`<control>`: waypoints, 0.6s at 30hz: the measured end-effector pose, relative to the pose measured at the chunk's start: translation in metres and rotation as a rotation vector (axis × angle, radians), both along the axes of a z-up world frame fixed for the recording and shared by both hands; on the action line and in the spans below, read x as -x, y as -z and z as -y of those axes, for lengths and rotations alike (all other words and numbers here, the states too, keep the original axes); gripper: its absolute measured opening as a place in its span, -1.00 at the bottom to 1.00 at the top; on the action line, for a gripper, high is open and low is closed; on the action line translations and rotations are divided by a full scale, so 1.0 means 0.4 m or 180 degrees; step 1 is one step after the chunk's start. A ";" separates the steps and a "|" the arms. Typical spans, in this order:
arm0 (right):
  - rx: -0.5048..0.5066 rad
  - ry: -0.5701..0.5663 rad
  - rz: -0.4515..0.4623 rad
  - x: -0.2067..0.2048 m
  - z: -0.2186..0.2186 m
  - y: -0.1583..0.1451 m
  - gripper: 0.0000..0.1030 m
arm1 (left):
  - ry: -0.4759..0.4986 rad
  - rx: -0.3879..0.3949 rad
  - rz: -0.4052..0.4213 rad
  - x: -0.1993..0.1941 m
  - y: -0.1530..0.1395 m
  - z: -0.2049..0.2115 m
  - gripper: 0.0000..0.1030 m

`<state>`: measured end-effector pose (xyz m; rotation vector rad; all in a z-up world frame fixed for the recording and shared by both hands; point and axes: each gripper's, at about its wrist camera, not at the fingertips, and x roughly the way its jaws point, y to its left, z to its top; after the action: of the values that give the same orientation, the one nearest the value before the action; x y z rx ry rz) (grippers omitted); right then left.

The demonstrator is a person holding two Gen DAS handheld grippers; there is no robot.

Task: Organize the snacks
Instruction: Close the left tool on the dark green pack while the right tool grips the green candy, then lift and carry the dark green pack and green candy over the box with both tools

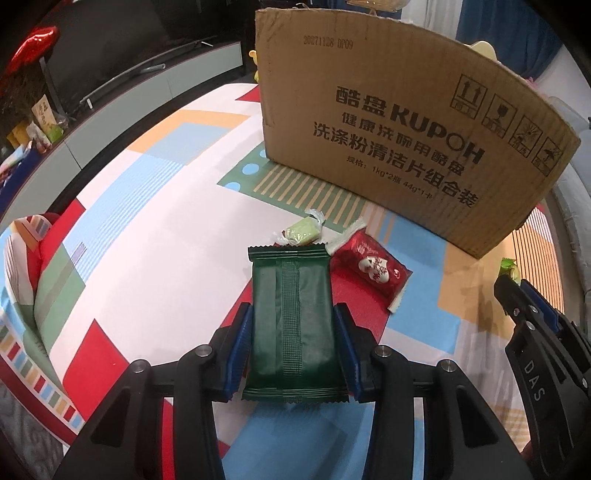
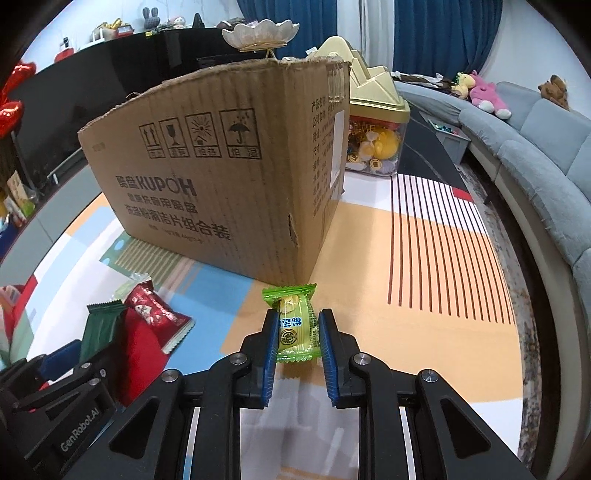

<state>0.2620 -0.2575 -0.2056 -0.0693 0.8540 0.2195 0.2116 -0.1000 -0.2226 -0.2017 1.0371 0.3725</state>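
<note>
My left gripper (image 1: 293, 314) is shut on a dark green snack packet (image 1: 293, 332), its blue pads pressing the packet's long sides just above the patterned cloth. Beyond its tip lie a red packet (image 1: 369, 267) and a pale green wrapped candy (image 1: 303, 232). My right gripper (image 2: 297, 317) is shut on a small yellow-green candy (image 2: 293, 306), close to the front corner of a tall cardboard box (image 2: 221, 166). The same box (image 1: 388, 110) stands behind the snacks in the left wrist view. In the right wrist view, the green packet (image 2: 101, 325) and red packet (image 2: 155, 314) appear at lower left.
A gold-lidded clear container (image 2: 373, 140) stands right behind the box, and a white lotus dish (image 2: 258, 33) shows above it. A grey sofa (image 2: 535, 147) curves along the right. A low grey cabinet (image 1: 147, 92) runs past the table's (image 1: 147, 240) far left edge.
</note>
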 end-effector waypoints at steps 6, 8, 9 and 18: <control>-0.0003 0.0057 0.0065 0.020 -0.011 -0.032 -0.55 | 0.0029 -0.0022 0.0022 0.022 -0.023 -0.017 -0.16; -0.0010 0.0063 0.0085 0.031 -0.016 -0.045 -0.55 | 0.0033 -0.0028 0.0046 0.030 -0.034 -0.024 -0.16; -0.0009 0.0061 0.0104 0.037 -0.021 -0.054 -0.55 | 0.0035 -0.0030 0.0059 0.033 -0.040 -0.029 -0.16; -0.0034 0.0082 0.0237 0.080 -0.053 -0.129 -0.55 | 0.0135 0.0005 0.0197 0.057 -0.102 -0.051 -0.16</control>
<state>0.2299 -0.2363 -0.1540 -0.0560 0.7791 0.1961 0.1889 -0.0795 -0.1817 -0.1913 0.9794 0.3253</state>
